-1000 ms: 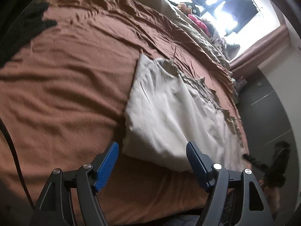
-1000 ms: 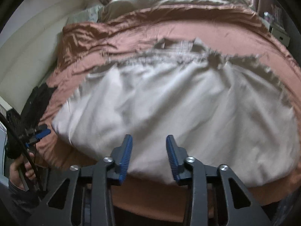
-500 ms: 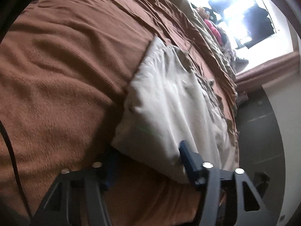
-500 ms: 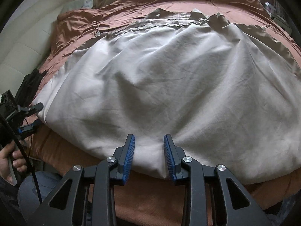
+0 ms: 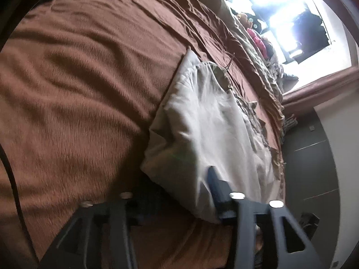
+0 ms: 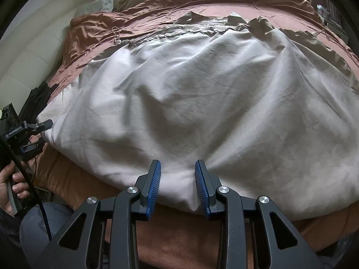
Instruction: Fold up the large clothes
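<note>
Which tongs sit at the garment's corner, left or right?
The left tongs, at the pale garment's near corner; the right tongs straddle mid-hem.

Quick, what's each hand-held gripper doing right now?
Left hand-held gripper: open, straddling the garment corner.
Right hand-held gripper: open, garment edge between its fingers.

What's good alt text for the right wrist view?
The right gripper, open, straddles the near edge of a pale garment spread on a brown blanket. At far left, the left gripper meets the garment's corner.
</note>
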### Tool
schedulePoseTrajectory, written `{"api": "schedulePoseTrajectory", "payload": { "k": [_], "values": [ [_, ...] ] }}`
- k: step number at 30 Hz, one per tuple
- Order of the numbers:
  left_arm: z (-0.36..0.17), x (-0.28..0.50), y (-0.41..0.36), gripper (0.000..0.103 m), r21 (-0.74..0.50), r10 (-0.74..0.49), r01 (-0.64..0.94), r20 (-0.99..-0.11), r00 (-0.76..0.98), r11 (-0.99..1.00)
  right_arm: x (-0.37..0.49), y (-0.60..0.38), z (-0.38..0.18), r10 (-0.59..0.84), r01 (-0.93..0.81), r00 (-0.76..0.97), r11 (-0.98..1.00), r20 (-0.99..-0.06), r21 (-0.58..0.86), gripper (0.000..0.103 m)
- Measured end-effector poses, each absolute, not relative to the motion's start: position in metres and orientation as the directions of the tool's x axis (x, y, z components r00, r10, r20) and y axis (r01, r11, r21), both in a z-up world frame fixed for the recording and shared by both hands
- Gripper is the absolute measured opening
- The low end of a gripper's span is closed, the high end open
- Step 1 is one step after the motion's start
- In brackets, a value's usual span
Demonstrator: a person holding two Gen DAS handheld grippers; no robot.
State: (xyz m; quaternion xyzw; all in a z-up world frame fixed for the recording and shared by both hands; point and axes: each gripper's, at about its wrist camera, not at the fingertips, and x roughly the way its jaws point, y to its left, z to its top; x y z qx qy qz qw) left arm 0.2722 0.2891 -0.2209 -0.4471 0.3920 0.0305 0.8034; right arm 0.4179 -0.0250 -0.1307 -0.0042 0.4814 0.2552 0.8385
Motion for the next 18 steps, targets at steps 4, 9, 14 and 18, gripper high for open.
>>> {"api": "schedulePoseTrajectory", "payload": {
  "k": [4, 9, 14, 18],
  "values": [
    [-0.222, 0.270, 0.286, 0.071, -0.733, -0.323, -0.386, -0.623, 0.713, 0.560, 0.415, -0.024, -0.129, 0.413, -0.430, 0.415, 0.874, -0.811, 0.226, 0.029],
    [-0.230, 0.289, 0.285, 0.071, -0.751, -0.334, -0.393, -0.612, 0.717, 0.531, 0.414, -0.024, -0.128, 0.414, -0.428, 0.415, 0.875, -0.810, 0.227, 0.029],
    [-0.229, 0.301, 0.291, 0.071, -0.761, -0.312, -0.401, -0.598, 0.738, 0.510, 0.422, -0.020, -0.127, 0.402, -0.435, 0.413, 0.875, -0.817, 0.210, 0.029],
    [-0.226, 0.295, 0.290, 0.052, -0.729, -0.274, -0.421, -0.625, 0.730, 0.540, 0.442, -0.006, -0.125, 0.372, -0.441, 0.407, 0.880, -0.834, 0.177, 0.029]
  ]
}}
